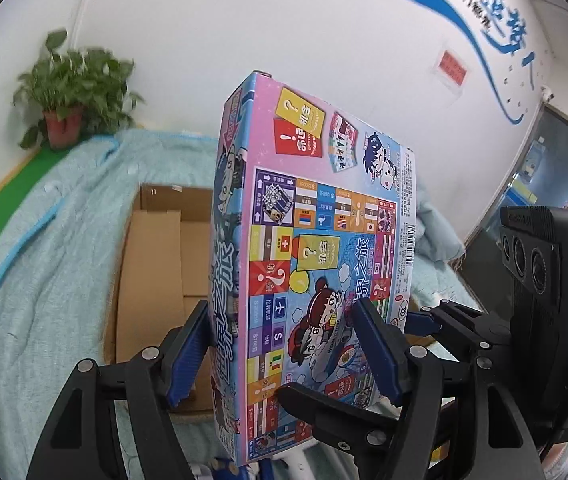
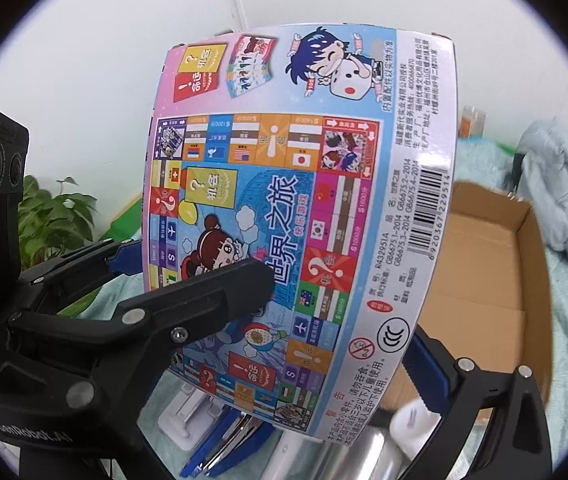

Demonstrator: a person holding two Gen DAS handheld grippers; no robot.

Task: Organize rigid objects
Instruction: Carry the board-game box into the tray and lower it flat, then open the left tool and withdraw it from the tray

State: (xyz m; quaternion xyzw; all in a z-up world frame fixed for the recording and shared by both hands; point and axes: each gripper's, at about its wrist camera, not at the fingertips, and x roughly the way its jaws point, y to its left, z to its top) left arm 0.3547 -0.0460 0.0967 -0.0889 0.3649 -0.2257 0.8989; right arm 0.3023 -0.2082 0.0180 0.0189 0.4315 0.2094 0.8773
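Note:
A colourful board game box with cartoon figures and Chinese print is held upright in the air. My left gripper is shut on its lower part, blue pads on both faces. My right gripper is also shut on the box; one black finger lies across the printed face and the other, with a blue pad, sits behind the right edge. The right gripper's finger also shows in the left wrist view. An open empty cardboard box lies behind, also in the right wrist view.
Everything rests on a light blue blanket over a green surface. A potted plant stands by the white wall. Below the game box lie a blue-and-white tool packet and a shiny metal cylinder. Crumpled cloth lies far right.

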